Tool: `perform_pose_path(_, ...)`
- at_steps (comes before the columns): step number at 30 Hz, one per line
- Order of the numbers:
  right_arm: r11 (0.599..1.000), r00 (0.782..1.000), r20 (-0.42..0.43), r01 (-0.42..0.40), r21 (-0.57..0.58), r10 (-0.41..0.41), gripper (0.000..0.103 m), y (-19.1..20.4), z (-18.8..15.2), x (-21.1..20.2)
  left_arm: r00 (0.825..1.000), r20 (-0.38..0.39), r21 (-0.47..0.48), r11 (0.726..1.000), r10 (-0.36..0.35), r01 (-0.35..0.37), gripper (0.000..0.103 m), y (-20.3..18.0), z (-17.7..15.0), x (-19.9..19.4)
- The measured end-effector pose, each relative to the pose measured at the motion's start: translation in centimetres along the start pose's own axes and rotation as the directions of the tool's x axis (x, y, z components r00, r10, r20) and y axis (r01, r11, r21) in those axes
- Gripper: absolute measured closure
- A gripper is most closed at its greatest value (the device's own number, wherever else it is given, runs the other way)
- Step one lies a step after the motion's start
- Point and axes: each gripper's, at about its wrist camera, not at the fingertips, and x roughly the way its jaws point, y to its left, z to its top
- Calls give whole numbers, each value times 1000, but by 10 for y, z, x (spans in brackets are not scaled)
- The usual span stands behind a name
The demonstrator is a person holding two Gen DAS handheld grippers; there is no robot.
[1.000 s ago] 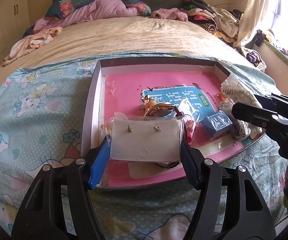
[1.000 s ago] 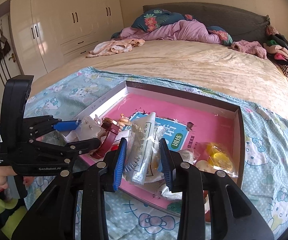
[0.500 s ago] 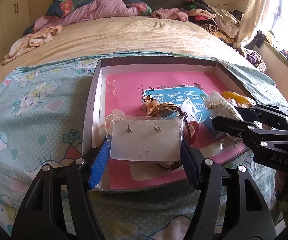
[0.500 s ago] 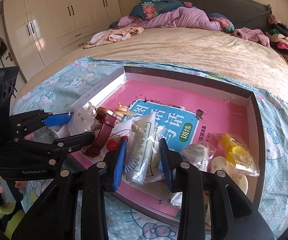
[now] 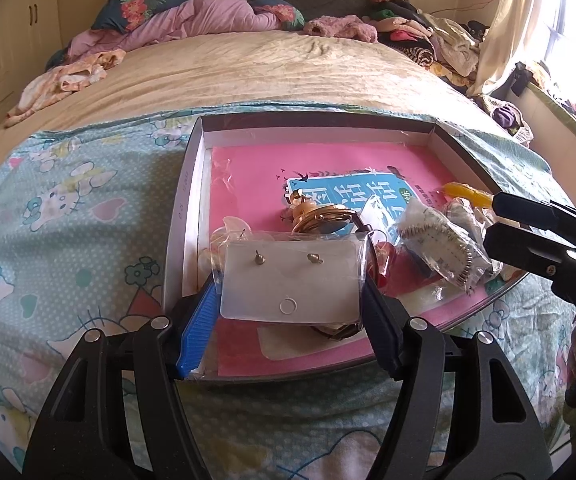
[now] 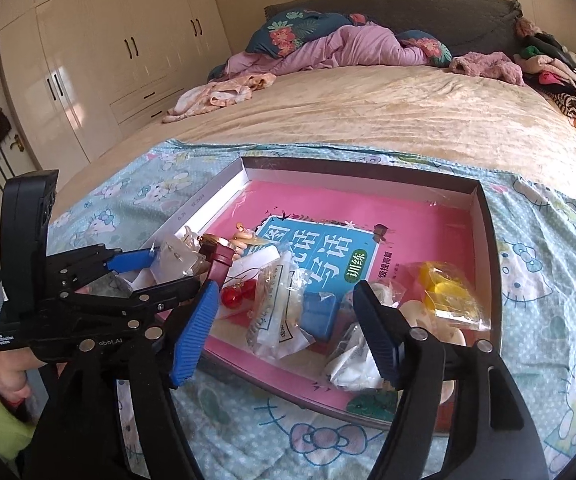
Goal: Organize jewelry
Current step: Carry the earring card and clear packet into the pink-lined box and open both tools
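Observation:
A shallow box tray lined with a pink book lies on the bed. My left gripper is shut on a clear packet holding an earring card above the tray's near left corner. My right gripper hovers over the tray's near side with its jaws opening. A clear packet with a chain lies in the tray between its fingers, untouched by the pads. A maroon-strapped watch and red earrings lie beside it.
The tray also holds a blue box, a yellow packet and a white packet. A Hello Kitty sheet surrounds the tray. Piled clothes sit far right, wardrobes left. A hand in a green sleeve holds the left gripper.
The right gripper carried the chain packet left over the tray, then its jaws went from shut to wide and the packet now lies in the tray. The left gripper has kept still.

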Motion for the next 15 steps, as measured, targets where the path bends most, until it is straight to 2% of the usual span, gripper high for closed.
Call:
perform_pose_path(4, 1000, 1000, 10, 19, 16, -19, 25, -5, -1, -8, 1000, -3, -1, 1000, 5, -5, 43, -1, 0, -1)
perform_pose_path(7, 999, 1000, 7, 27, 26, -28, 24, -7, -2, -12, 1000, -2, -6, 1000, 4, -4, 38, 0, 0, -3)
perform_pose_path(15, 999, 999, 18, 42, 17, -43, 24, -4, -1, -25, 1000, 10, -14, 1000, 12, -12, 32, -1, 6, -17)
